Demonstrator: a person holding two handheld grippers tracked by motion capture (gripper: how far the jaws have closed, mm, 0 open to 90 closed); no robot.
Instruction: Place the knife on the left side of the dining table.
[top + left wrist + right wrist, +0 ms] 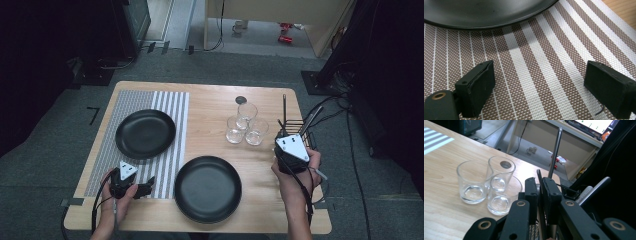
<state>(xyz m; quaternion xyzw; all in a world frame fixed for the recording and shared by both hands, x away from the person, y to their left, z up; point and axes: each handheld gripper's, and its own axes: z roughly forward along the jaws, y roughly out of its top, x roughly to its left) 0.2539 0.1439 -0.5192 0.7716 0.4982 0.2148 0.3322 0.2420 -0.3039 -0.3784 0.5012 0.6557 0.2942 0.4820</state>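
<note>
My right gripper (540,185) is at the table's right edge, over a black wire cutlery basket (306,134). Its jaws are shut on a thin dark utensil (539,177) that stands up edge-on between the pads. Just behind the jaws a long silver handle (555,150) rises from the basket, and more handles (594,187) lean to the right. The right gripper (285,134) is held in a hand and points away from the person. My left gripper (149,189) rests open on the striped placemat (544,62), with nothing between its pads (477,87).
Three clear glasses (245,126) stand together left of the basket; in the right gripper view the glasses (491,185) are close by. One black plate (145,133) lies on the placemat, another black plate (207,187) on the bare wood near the front edge.
</note>
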